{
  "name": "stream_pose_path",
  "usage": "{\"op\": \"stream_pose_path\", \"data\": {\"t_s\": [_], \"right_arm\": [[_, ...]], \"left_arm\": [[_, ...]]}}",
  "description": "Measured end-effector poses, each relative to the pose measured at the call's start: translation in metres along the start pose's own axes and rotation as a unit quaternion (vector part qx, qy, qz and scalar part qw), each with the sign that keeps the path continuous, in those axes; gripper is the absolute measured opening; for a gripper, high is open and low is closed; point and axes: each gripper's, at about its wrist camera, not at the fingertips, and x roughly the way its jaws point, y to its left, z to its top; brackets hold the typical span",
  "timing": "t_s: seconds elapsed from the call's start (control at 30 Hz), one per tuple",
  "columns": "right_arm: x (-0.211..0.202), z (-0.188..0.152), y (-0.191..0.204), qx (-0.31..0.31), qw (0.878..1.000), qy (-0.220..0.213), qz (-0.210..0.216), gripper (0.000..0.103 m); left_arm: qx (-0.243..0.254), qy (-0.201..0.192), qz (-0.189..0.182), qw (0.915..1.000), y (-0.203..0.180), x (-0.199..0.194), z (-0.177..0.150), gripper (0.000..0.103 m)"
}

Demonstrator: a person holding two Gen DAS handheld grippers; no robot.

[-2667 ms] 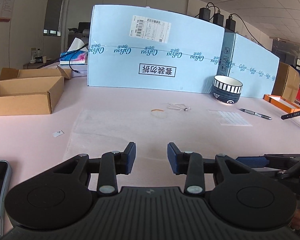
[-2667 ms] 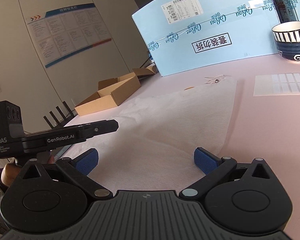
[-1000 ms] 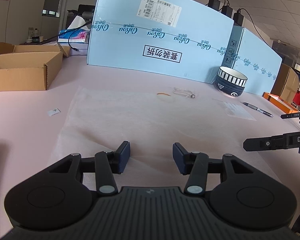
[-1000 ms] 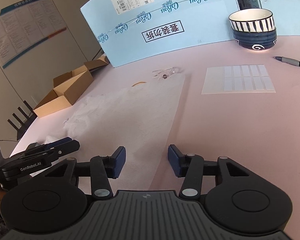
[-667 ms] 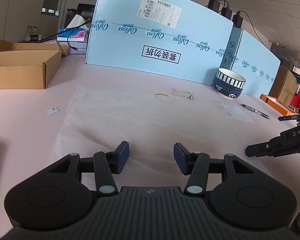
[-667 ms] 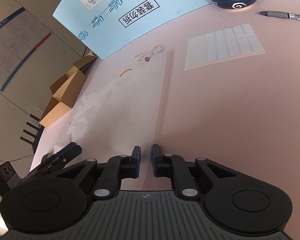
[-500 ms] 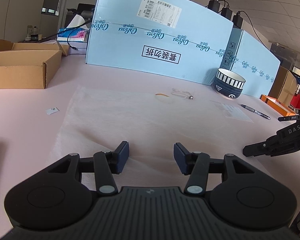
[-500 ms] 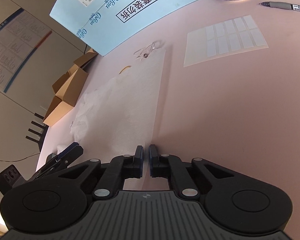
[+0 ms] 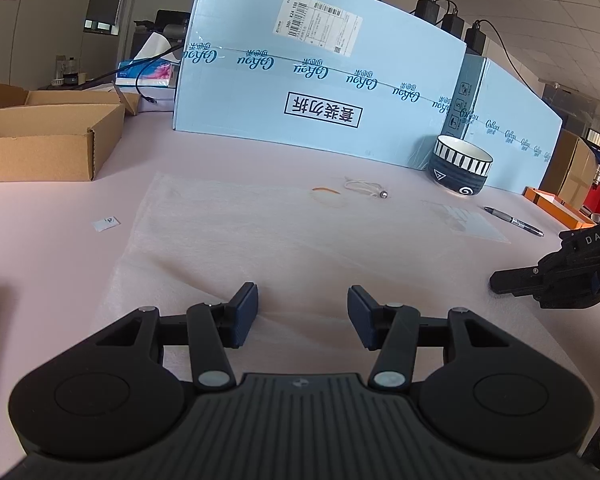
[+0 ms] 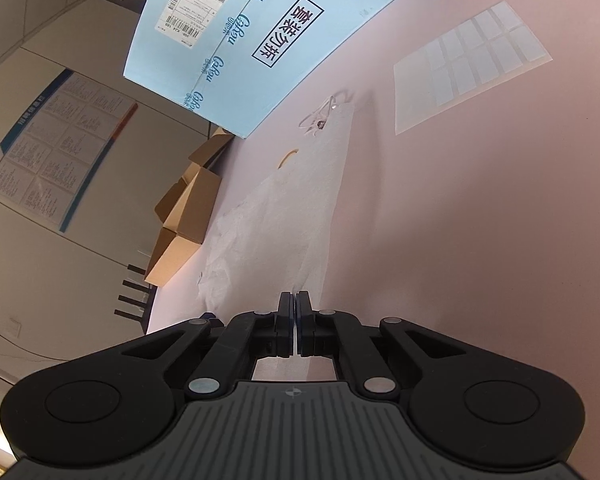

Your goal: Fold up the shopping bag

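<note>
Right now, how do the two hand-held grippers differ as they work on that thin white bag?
The left hand-held gripper has its jaws apart, over the white bag without pinching it. The right hand-held gripper has just closed its jaws, at the bag's right edge; whether they pinch the film is hard to tell. The left sits level, while the right is rolled sideways. Both have blue pads and point at the bag's near edge.

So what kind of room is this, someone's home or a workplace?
Most likely an office or workroom, not a home. An information poster hangs on the wall, large blue cartons and open cardboard boxes sit on a long pink table, and ceiling tiles run overhead.
</note>
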Motion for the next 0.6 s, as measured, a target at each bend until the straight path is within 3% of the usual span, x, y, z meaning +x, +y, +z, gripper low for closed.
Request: {"op": "stream_pose_path", "data": {"t_s": [0.23,0.43,0.6], "right_arm": [[0.026,0.000,0.021,-0.006,0.999,0.005,0.049,0.002],[0.063,0.000,0.043,-0.014,0.996,0.019,0.082,0.003],[0.102,-0.001,0.069,-0.036,0.993,0.047,0.101,0.003]], "left_arm": [[-0.043,-0.034,-0.031,0.9981,0.015,-0.013,-0.001,0.047],[0.006,-0.052,-0.042,0.9978,0.008,-0.039,-0.006,0.047],[0.008,-0.051,-0.054,0.9972,0.014,-0.065,-0.015,0.047]]}}
